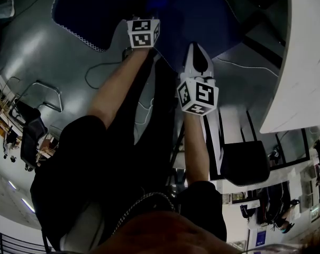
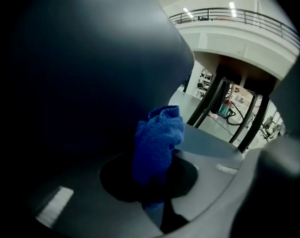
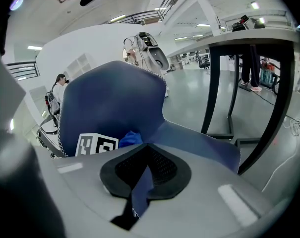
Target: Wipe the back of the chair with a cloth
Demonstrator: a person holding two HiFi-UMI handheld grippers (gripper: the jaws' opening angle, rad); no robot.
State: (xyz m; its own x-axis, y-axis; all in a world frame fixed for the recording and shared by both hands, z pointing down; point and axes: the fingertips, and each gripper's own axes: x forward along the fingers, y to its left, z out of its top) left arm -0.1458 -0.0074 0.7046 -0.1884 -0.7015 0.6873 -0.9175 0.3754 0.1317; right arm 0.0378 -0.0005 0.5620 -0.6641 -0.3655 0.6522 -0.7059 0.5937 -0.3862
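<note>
The blue chair (image 1: 149, 4) stands ahead of me on the grey floor; in the right gripper view its back (image 3: 110, 103) rises on the left and its seat (image 3: 199, 143) runs to the right. My left gripper (image 2: 157, 182) is shut on a crumpled blue cloth (image 2: 158, 138), which presses against the dark chair back (image 2: 80, 73). The same cloth (image 3: 130, 138) shows beside the left gripper's marker cube (image 3: 96, 145). My right gripper (image 3: 140, 187) hangs back from the chair, shut and with nothing in it; its white fingers (image 1: 189, 62) point at the seat.
A white table (image 1: 302, 62) stands to the right, with black legs (image 3: 283, 93) beside the chair seat. A thin cable (image 1: 96, 73) loops on the floor to the left. A black chair (image 1: 244, 163) sits nearer me. People stand in the distance (image 3: 58, 90).
</note>
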